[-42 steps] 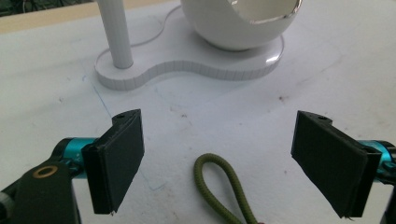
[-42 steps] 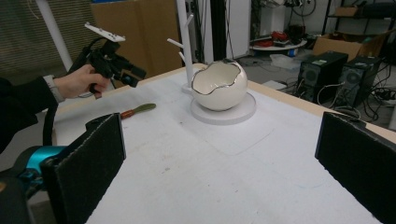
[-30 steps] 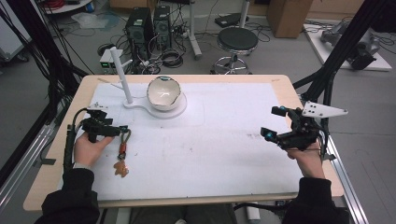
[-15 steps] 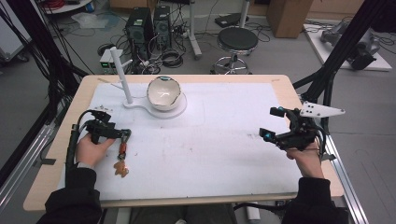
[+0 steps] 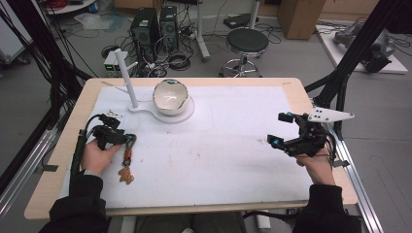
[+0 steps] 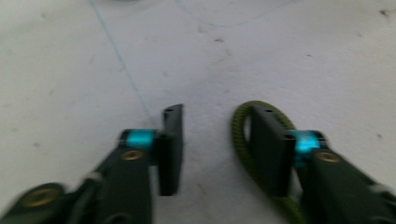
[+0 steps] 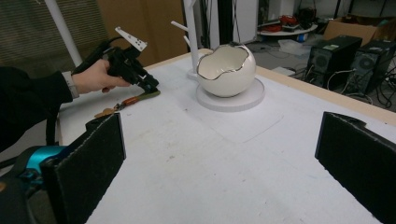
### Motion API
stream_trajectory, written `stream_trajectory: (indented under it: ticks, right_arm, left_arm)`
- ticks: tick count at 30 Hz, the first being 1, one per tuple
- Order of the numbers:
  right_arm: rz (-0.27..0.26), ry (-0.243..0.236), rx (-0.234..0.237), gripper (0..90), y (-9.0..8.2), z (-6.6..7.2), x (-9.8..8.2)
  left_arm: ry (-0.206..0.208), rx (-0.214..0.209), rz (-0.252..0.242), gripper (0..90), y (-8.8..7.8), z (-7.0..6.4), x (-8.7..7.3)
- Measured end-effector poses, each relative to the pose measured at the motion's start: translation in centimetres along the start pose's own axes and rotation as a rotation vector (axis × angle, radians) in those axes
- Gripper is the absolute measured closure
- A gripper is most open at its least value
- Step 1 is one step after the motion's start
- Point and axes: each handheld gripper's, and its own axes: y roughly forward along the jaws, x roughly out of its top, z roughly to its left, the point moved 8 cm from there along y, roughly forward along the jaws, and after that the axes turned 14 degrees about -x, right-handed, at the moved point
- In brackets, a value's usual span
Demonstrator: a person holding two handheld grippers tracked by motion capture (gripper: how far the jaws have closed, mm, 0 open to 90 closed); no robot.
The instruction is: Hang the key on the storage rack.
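Near the left edge of the surface (image 5: 233,160) we hold the left gripper (image 5: 127,141) low over a keychain (image 5: 127,160). Against the high view of a second ago, our left hand (image 5: 95,156) sits in about the same spot, but the jaws have just been closing. In the left gripper view they now stand partly apart, with the olive cord loop (image 6: 243,135) curving round the outer side of the right-hand jaw and bare surface in the gap between them. So we judge the grab as not yet made: the pads press on nothing, and the loop may slip outside the jaws unless we shift sideways.

The keychain lies flat, just inboard of the left edge, about midway along it. From the loop at the gripper it runs toward the near edge through a reddish-brown clasp (image 5: 128,156) to a small tan charm (image 5: 126,175) shaped like a figure.

Farther back, left of centre, an egg-shaped white bowl (image 5: 171,96) with a broken-looking rim sits on a white stand (image 5: 145,110) with an upright post.

At the right edge, the right gripper (image 5: 283,130) hovers with its jaws wide apart and empty.
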Motion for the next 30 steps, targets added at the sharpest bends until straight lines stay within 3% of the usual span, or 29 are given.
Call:
stream_trajectory:
  ticks: [2,4,12,17,18,20,22,24,30]
  right_arm:
    - [0.004,0.001,0.001,0.8,0.0,0.0,0.0]
    - [0.004,0.002,0.001,0.8,0.0,0.1,0.0]
    - [0.016,-0.013,0.012,0.8,0.2,0.3,-0.2]
    - [0.013,-0.025,0.025,0.8,0.2,0.6,-0.2]
    - [0.000,-0.048,0.031,0.8,0.0,0.8,-0.1]
    - [-0.010,-0.048,0.030,0.8,-0.2,0.8,0.0]
    - [-0.009,-0.028,0.018,0.8,-0.2,0.5,0.0]
    - [-0.012,-0.025,0.015,0.8,-0.2,0.3,0.1]
    - [-0.008,-0.030,0.016,0.8,0.0,0.5,0.1]
  left_arm:
    - [0.026,0.015,0.004,76.9,0.2,-0.5,0.1]
    - [0.022,0.012,0.011,82.1,0.2,-0.9,0.1]
    - [0.005,0.004,0.007,83.6,0.2,-0.8,0.2]
    - [0.022,0.016,0.011,83.6,0.0,-0.8,0.2]
    - [0.014,0.006,-0.001,83.6,-0.2,-0.8,0.2]
    - [0.014,-0.012,-0.042,83.7,-1.0,-0.9,0.6]
    - [0.005,-0.045,-0.129,83.8,-2.6,-1.3,1.4]
    - [0.012,-0.063,-0.185,83.7,-4.2,-1.6,2.1]
    - [0.046,-0.078,-0.281,83.9,-8.1,-2.5,3.6]
